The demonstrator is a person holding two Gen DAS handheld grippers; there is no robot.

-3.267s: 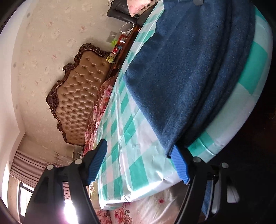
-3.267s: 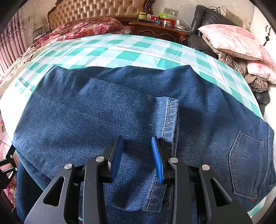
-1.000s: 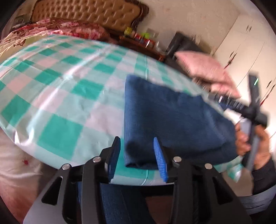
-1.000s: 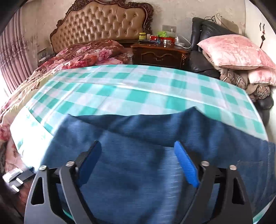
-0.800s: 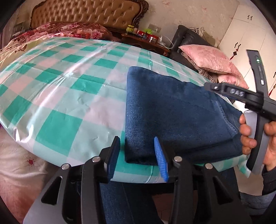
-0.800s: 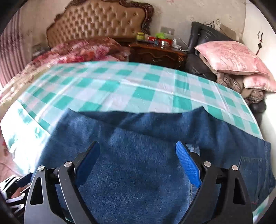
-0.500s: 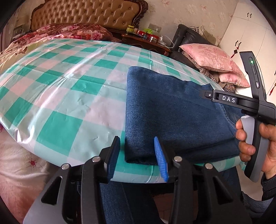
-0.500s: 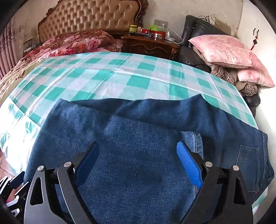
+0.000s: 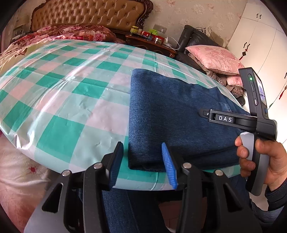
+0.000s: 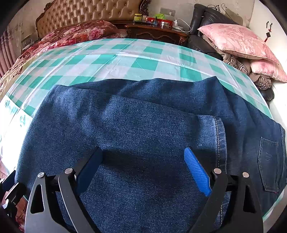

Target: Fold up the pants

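Jeans [image 10: 143, 129] lie folded on the green-checked cloth [image 9: 71, 86] of the table, near edge, toward 4 o'clock in the left wrist view; in the right wrist view they fill the lower half, with a leg laid back over the seat, hem stitching [image 10: 219, 143] at 3 o'clock, back pocket [image 10: 269, 161] further out at 4 o'clock. Fold line at the left end reads straight. Left gripper [image 9: 143, 161] sits at the near corner of the stack, at 6 o'clock; jaws are opening, blue pads either side of the corner with a gap visible on the left side, so nothing is gripped. Right gripper [image 10: 143, 168] hangs low over the middle of the top layer, jaws spread wide, empty, pads clear of the denim. A hand [image 9: 260, 157] holds that tool's handle at 3 o'clock in the left view. Judgement: one fold is laid down and let go; step in hand is the release and reset. Next move likely calls for gripping one end of the stack through all layers and carrying it over to halve the length again, keeping the edges aligned. Beyond the table: bed headboard [image 10: 89, 16] at 11 o'clock, pink pillows [image 10: 238, 41] at 2 o'clock.
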